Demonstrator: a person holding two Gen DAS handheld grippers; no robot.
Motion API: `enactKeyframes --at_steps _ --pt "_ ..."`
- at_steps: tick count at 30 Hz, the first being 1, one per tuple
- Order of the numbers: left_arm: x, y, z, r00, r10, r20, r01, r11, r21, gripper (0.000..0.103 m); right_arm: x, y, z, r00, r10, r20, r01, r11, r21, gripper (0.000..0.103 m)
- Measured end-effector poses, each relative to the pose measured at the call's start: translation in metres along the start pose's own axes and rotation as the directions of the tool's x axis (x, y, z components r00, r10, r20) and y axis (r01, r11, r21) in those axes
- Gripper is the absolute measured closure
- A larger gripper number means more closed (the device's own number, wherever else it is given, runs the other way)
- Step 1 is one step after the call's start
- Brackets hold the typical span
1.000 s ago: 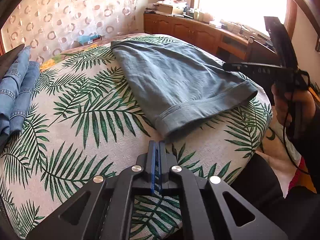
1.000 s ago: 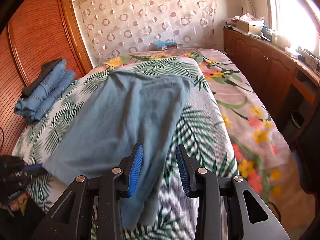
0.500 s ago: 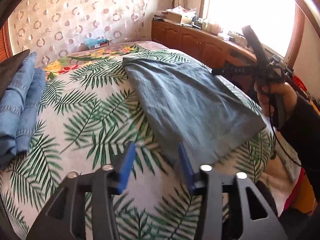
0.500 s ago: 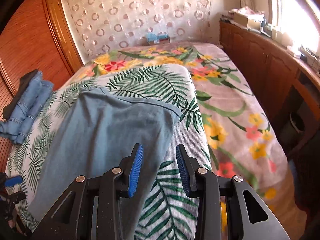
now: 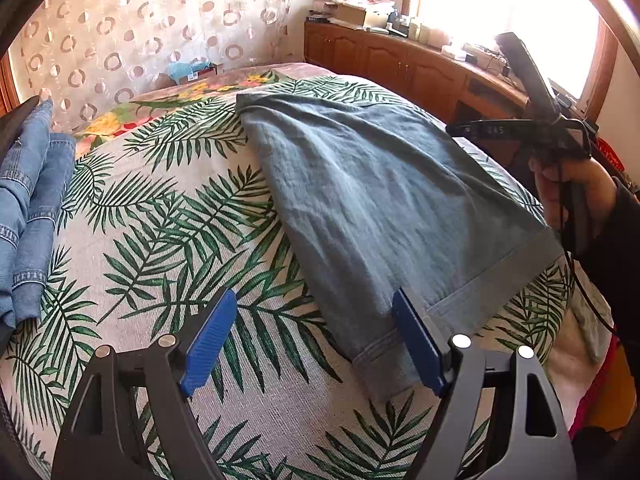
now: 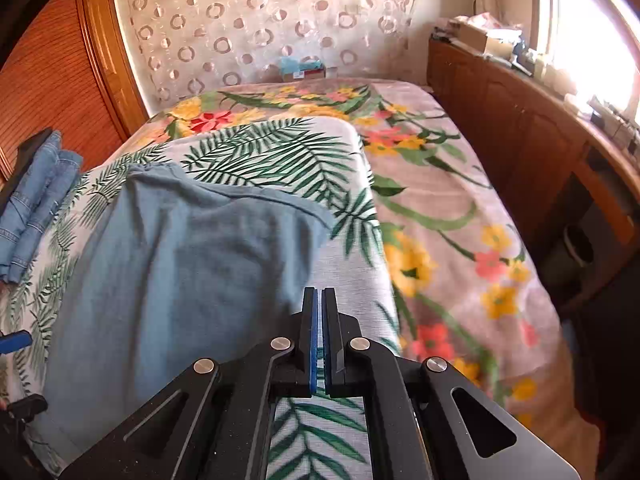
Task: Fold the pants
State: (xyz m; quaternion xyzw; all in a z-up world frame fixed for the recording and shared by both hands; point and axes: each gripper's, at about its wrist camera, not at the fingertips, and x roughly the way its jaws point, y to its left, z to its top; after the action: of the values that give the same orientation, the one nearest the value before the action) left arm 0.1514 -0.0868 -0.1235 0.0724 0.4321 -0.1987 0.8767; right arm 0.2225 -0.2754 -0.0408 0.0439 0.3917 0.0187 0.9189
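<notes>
Left gripper (image 5: 314, 340) jaws opening, empty, over pants (image 5: 372, 200) hem; right gripper (image 6: 319, 300) jaws clenched, empty.

A: The pants (image 5: 360, 200) look like soft matt cotton, a bit crinkly. Leaf sheet (image 5: 160, 240) under them is a coarse weave.

B: Yeah, and the jeans (image 5: 28, 208) are plain denim with stitched seams. Left gripper (image 5: 312, 340) is matt black plastic, ribbed blue pads (image 5: 208, 336), shiny metal pins. Cabinets (image 6: 520, 140) are glossy varnished wood.
</notes>
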Motion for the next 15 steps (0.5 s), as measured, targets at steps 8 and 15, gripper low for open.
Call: enactKeyframes --at_steps 8,15 --pt "0.004 0.000 -0.002 1.000 0.006 -0.016 -0.006 1.000 -0.003 0.022 -0.005 0.010 -0.002 0.996 0.091 -0.006 -0.091 0.996 -0.003 0.085" --pt "0.009 0.001 -0.005 1.000 0.002 -0.028 -0.002 1.000 -0.010 0.022 0.001 0.006 -0.002 0.994 0.105 -0.024 -0.105 0.994 -0.002 0.069"
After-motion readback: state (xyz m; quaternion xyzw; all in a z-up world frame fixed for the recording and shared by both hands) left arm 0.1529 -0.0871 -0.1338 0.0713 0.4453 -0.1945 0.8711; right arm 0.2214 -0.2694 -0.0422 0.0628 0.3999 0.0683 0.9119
